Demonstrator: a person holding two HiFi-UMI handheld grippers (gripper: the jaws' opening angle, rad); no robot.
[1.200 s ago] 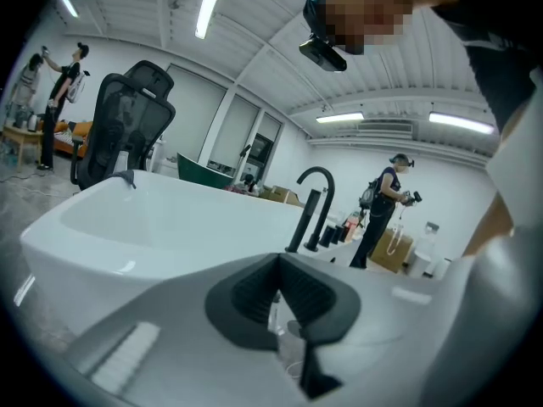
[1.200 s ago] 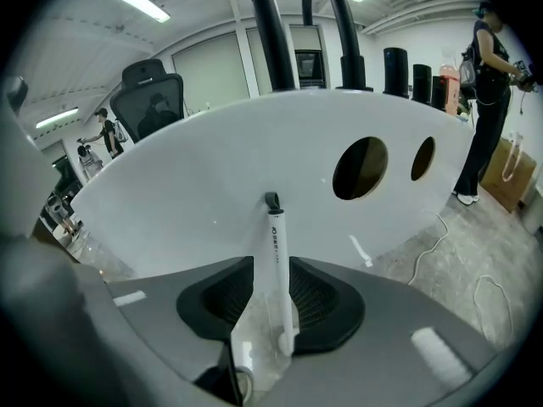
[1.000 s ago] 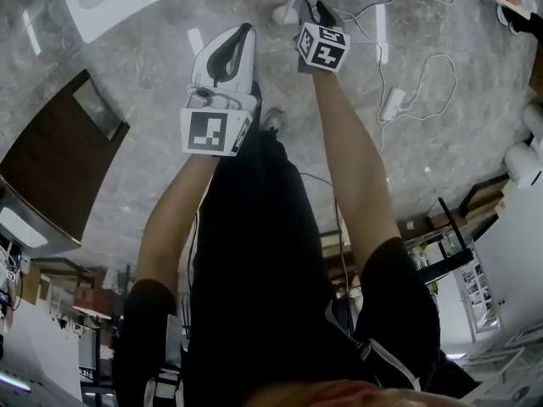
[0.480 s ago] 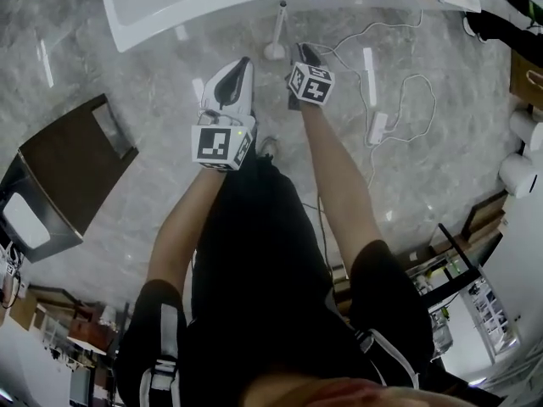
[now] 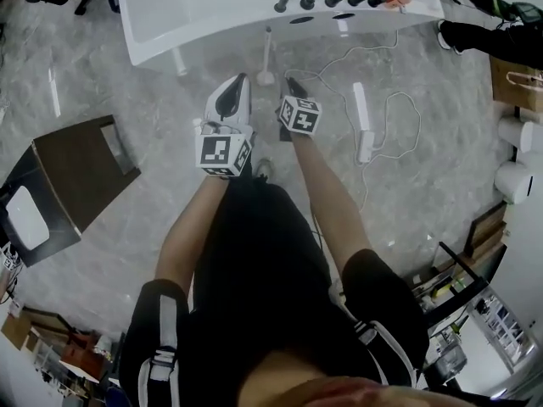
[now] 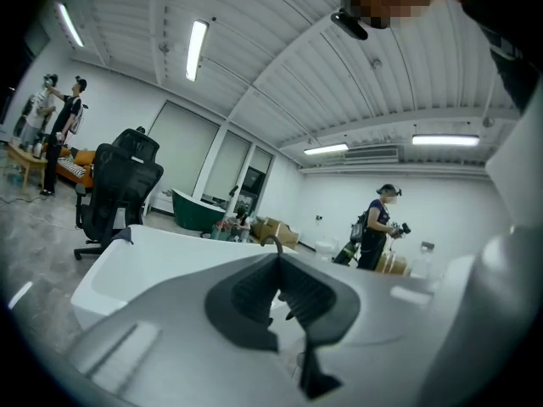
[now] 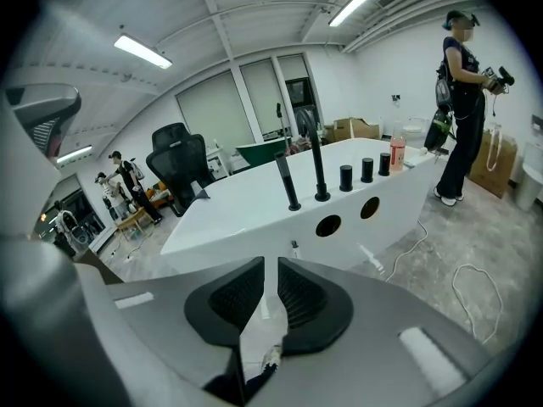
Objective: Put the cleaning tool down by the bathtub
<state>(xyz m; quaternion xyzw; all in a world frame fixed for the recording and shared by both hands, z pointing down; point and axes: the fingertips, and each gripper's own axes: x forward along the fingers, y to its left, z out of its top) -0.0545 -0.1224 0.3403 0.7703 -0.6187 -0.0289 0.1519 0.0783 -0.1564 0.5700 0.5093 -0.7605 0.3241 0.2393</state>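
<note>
Cleaning tool [image 5: 267, 56] just beyond right tool [image 5: 291, 81]

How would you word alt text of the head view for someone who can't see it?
Seen from above, a person holds the left gripper and the right gripper, both empty, the right's jaws just closing, over a grey floor; the cleaning tool stands alone beside the white bathtub.

The head view's top edge cuts off the bathtub [image 5: 212, 36].

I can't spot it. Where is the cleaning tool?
In the head view, the cleaning tool stands on the floor beside the white bathtub, just ahead of the right gripper.
</note>
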